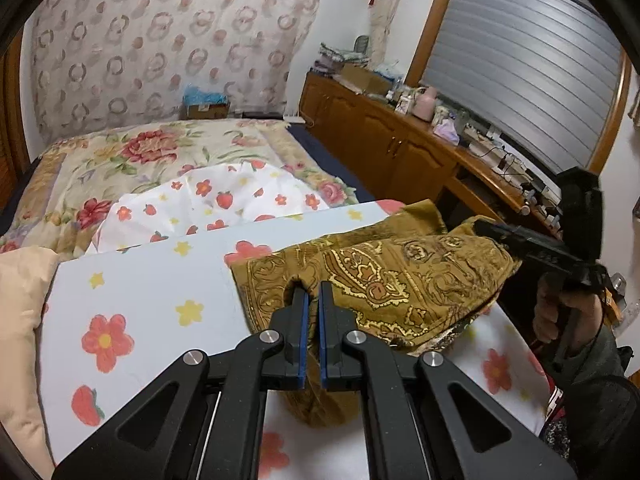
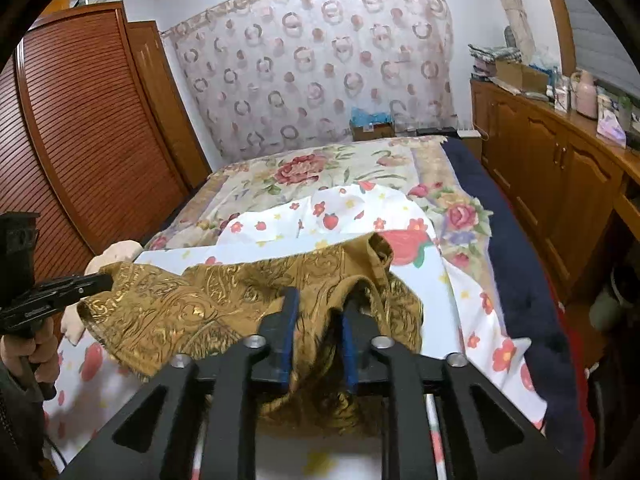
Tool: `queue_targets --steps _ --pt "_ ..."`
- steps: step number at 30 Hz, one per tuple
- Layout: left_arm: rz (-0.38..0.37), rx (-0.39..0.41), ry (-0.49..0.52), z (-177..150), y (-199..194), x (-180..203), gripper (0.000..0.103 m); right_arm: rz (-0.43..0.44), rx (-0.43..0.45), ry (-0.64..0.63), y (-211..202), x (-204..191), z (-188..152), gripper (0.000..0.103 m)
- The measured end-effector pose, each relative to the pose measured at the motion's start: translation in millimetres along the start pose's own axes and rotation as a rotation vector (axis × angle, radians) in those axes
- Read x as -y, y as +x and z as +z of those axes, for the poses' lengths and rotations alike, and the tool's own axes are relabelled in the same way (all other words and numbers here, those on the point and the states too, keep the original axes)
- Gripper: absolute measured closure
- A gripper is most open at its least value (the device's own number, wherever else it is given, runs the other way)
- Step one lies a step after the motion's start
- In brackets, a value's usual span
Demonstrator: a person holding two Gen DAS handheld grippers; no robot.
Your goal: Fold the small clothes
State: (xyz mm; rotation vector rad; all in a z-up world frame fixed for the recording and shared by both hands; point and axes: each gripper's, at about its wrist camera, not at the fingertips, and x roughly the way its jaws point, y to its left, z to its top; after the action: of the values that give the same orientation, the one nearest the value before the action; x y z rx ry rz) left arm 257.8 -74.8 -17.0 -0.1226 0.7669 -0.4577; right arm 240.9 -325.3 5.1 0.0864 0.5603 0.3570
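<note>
A gold, paisley-patterned garment (image 1: 400, 276) hangs stretched above a white flower-print sheet (image 1: 140, 280). My left gripper (image 1: 314, 294) is shut on a fold at the garment's near edge, and the cloth bunches around its blue pads. In the right wrist view that gripper (image 2: 102, 280) holds the garment's left end (image 2: 200, 304) up. My right gripper (image 2: 318, 304) has its jaws apart; cloth drapes loosely between the fingers and sags below them. From the left wrist view the right gripper (image 1: 486, 230) is at the garment's far right corner, held by a hand (image 1: 560, 312).
The sheet (image 2: 460, 280) covers a bed with a rose-print quilt (image 1: 140, 152). A cream pillow (image 1: 20, 300) lies at the left. Wooden cabinets (image 1: 380, 136) with clutter on top run along the right, and a slatted wardrobe (image 2: 80, 140) stands on the left.
</note>
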Motion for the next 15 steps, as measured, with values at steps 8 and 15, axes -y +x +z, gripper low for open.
queue_targets --steps 8,15 --pt "0.006 -0.012 0.052 5.5 4.0 1.0 0.053 0.012 0.064 -0.082 -23.1 1.9 -9.0 0.052" --pt "0.022 -0.004 0.074 -11.1 -13.8 -15.5 0.024 -0.017 -0.033 -0.230 -2.4 -0.8 -33.9 0.049"
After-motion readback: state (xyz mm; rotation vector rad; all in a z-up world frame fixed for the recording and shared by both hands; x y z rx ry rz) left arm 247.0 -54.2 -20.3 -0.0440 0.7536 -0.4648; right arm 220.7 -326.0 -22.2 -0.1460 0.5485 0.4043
